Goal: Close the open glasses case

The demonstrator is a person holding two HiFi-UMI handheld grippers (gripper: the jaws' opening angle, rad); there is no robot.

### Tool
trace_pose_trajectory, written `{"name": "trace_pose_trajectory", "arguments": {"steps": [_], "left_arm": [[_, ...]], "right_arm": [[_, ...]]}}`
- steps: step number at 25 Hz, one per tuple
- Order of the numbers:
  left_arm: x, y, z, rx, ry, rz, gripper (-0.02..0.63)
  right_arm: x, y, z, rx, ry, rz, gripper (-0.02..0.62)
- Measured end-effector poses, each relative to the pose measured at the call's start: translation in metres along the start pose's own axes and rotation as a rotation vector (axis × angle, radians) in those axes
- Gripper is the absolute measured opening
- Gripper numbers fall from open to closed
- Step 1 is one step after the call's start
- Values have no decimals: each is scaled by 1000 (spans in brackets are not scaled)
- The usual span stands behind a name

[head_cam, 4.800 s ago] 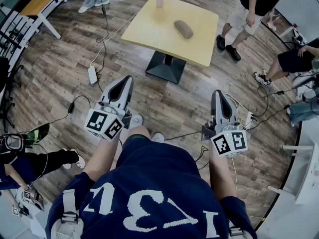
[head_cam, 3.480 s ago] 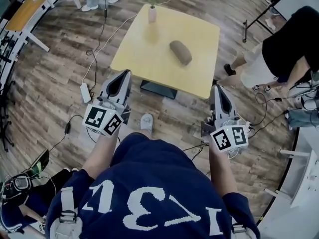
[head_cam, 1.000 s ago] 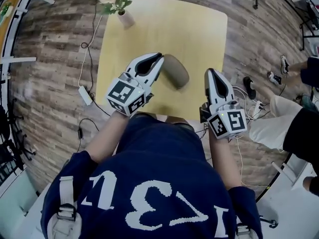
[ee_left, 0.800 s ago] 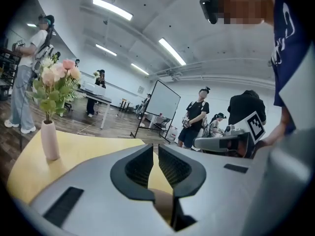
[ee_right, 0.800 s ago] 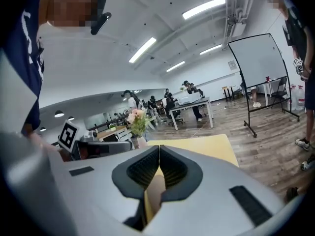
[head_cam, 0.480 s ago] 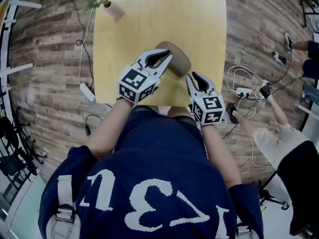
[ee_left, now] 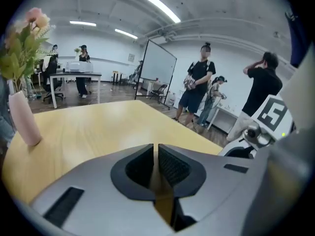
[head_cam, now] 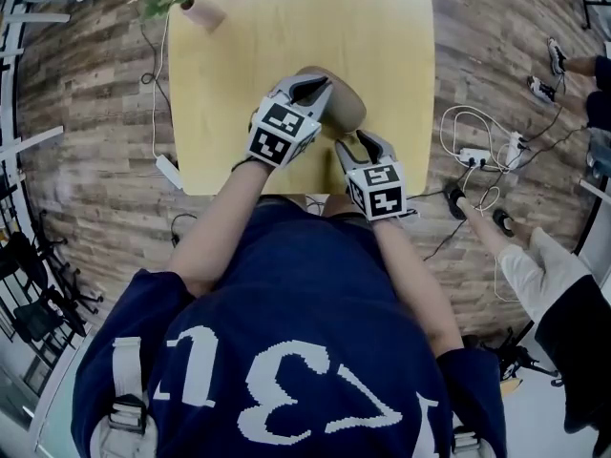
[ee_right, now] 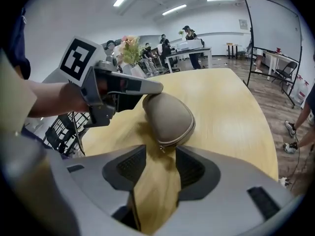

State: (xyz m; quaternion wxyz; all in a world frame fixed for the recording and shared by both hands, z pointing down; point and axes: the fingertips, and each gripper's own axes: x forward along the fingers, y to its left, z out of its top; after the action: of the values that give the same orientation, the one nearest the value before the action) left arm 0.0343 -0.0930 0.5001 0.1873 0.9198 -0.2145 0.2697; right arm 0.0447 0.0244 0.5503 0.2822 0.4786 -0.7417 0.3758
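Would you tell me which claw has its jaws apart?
The right claw: its jaws have just been opening, nothing gripped, the glasses case just ahead; the left claw has its jaws together.

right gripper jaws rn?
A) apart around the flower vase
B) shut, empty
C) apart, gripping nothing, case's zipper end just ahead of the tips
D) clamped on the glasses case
C: in the right gripper view the right gripper has its jaws apart, having just been opening, with bare table showing between them and the zipper end of the glasses case at their tips, not pressed.
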Motion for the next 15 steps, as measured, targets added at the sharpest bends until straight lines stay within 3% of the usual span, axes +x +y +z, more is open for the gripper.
{"name": "trace_pose_trajectory", "arguments": {"steps": [4,6,9,13,15], "left_arm": [[7,11,7,-91,-30,-28,14],[12,14,12,-86,-10,-37,14],[16,14,15,-55,22,-33,14],[17,17,15,-105,19,-45,14],[18,18,16,-107,24,-47,14]], "right_arm": [[4,5,-1,12,17,-5,195],[7,4,2,35,14,-4,195],[8,2,5,143,-3,10,193],[14,-4,7,293,0,25,193],[14,-9,6,349,-8,18,150]]}}
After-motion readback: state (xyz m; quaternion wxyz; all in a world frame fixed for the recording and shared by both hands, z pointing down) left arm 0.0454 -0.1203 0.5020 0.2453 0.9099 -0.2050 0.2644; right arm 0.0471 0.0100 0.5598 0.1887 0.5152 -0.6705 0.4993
